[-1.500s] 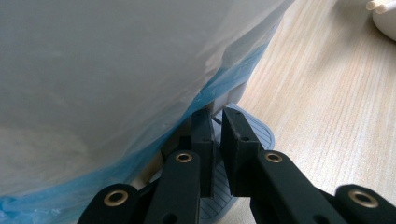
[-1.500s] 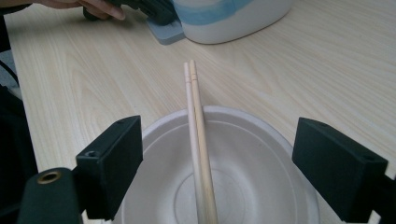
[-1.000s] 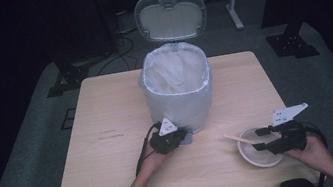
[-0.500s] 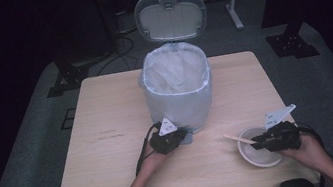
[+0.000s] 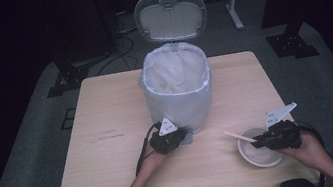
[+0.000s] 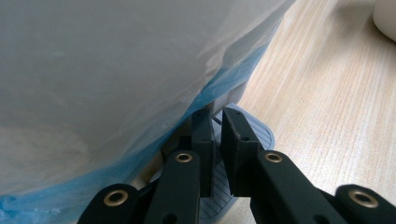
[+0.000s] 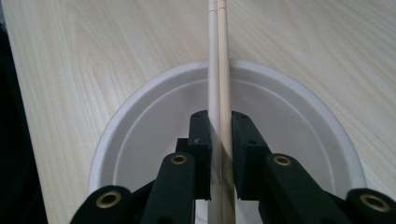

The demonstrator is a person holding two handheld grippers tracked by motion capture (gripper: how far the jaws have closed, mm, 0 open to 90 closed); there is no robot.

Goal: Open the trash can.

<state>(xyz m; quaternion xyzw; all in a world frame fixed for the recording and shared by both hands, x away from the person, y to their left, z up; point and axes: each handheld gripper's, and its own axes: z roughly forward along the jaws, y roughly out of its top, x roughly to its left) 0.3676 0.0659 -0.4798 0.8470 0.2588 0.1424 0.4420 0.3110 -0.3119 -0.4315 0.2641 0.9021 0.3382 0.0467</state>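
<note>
A pair of wooden chopsticks (image 7: 218,56) lies across a white bowl (image 7: 154,121) at the table's front right. My right gripper (image 7: 219,121) has just been closing and its pads now press on the chopsticks (image 5: 239,136) over the bowl (image 5: 260,157). A pedal bin (image 5: 179,91) with a white liner stands mid-table, its lid (image 5: 171,16) raised. My left gripper (image 5: 181,136) is shut and rests on the bin's grey pedal (image 6: 261,133), its jaws (image 6: 217,116) tucked under the liner (image 6: 116,70).
The wooden table (image 5: 110,133) has bare surface left of the bin. Its front edge runs close under both hands. Dark floor, stand feet (image 5: 293,43) and cables surround the table.
The right gripper's jaws have drawn together onto the chopsticks over the bowl. The left gripper and the bin's raised lid have stayed as they were.
</note>
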